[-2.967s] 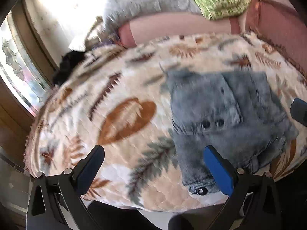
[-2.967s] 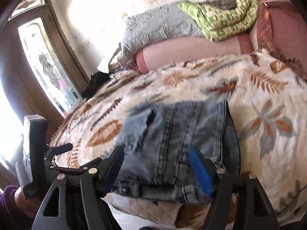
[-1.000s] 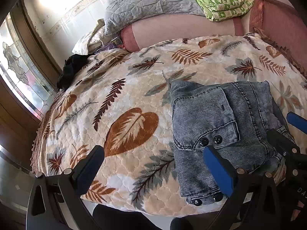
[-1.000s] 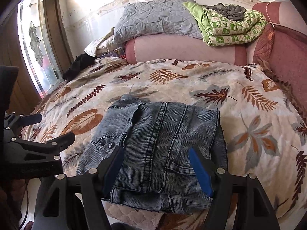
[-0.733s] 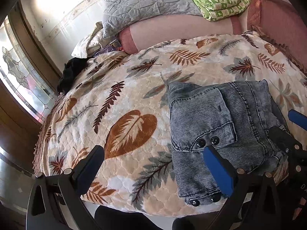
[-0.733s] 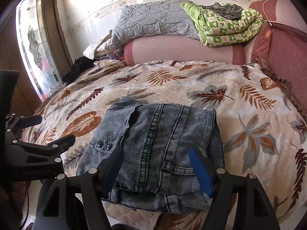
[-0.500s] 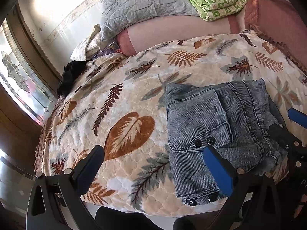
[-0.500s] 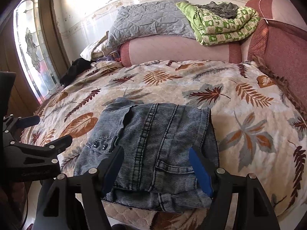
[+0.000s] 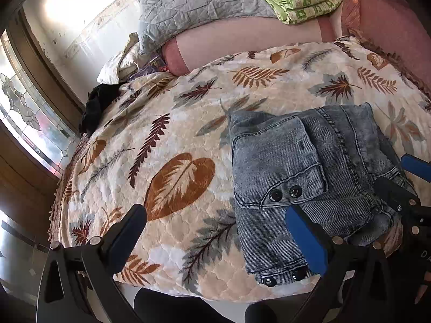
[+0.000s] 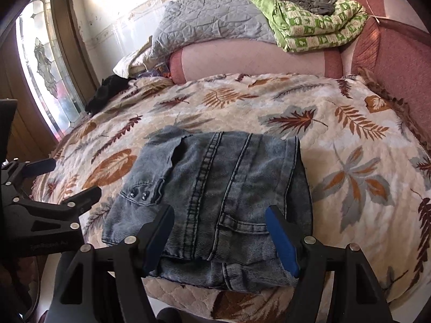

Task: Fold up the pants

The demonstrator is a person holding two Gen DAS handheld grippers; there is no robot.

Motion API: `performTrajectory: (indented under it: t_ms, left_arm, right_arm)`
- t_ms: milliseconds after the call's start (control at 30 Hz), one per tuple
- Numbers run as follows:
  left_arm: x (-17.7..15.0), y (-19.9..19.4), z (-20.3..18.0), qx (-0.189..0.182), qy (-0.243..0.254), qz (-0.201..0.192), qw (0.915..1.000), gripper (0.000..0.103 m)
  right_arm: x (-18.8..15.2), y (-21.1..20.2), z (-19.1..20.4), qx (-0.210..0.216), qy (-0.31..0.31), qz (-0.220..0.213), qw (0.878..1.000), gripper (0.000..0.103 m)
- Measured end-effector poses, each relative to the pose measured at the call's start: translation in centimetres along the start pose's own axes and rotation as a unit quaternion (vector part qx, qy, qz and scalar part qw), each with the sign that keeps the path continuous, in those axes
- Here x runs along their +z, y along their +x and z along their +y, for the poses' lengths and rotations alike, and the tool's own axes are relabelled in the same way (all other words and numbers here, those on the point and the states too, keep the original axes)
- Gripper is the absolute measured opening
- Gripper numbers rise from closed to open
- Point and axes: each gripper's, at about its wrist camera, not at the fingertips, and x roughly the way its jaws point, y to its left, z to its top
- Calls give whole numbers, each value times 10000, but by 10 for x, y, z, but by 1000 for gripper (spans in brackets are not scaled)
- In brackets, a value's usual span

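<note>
The grey-blue denim pants [image 9: 304, 177] lie folded into a compact stack at the near edge of the bed; they also show in the right wrist view [image 10: 223, 196]. My left gripper [image 9: 215, 231] is open and empty, held above the bed edge just left of the pants. My right gripper [image 10: 219, 231] is open and empty, hovering over the near edge of the folded stack without touching it. The right gripper also shows at the right edge of the left wrist view [image 9: 404, 188], and the left gripper at the left of the right wrist view [image 10: 54, 188].
The bed has a cream leaf-print quilt [image 9: 175, 148]. At the head are a pink bolster [image 10: 256, 62], a grey pillow [image 10: 212, 27] and a folded green blanket [image 10: 317, 24]. A dark garment [image 10: 107, 91] lies at the far left. A stained-glass door [image 10: 45, 75] stands on the left.
Both grippers have drawn back slightly and lifted away from the pants. The folded pants have not moved.
</note>
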Motion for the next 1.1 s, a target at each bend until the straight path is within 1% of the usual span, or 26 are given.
performTrajectory:
  t_ms: [133, 267, 333, 433, 500, 567, 733, 867, 1100]
  left_arm:
    - [-2, 4, 2, 16, -13, 38, 10000, 103]
    - [-5, 16, 0, 13, 10, 178, 9998, 103]
    - [-11, 30, -2, -44, 24, 443, 9990, 102]
    - [-22, 50, -5, -84, 39, 804, 9967, 102]
    - [-28, 58, -7, -164, 6, 907, 9957, 103]
    - [-31, 61, -6, -228, -75, 868, 9959, 103]
    - [-36, 64, -7, -270, -69, 775, 9966, 103]
    - [-37, 66, -7, -319, -197, 768, 9963, 103]
    - [-41, 66, -9, -314, -281, 678, 9968, 103]
  right_arm:
    - [-2, 8, -6, -32, 166, 183, 9997, 73]
    - [-7, 26, -13, -169, 308, 679, 9971, 73]
    - [-9, 33, -13, -274, 228, 816, 9960, 73]
    - [-12, 35, -9, -390, 49, 838, 9957, 73]
    - [-13, 36, -8, -423, -1, 865, 9954, 74]
    - [-14, 38, -8, -431, -40, 901, 9950, 74]
    - [-16, 41, -5, -447, -196, 931, 9945, 74]
    - [-19, 39, -7, -371, -254, 874, 9952, 74]
    - [-22, 37, -11, -266, -246, 865, 9956, 74]
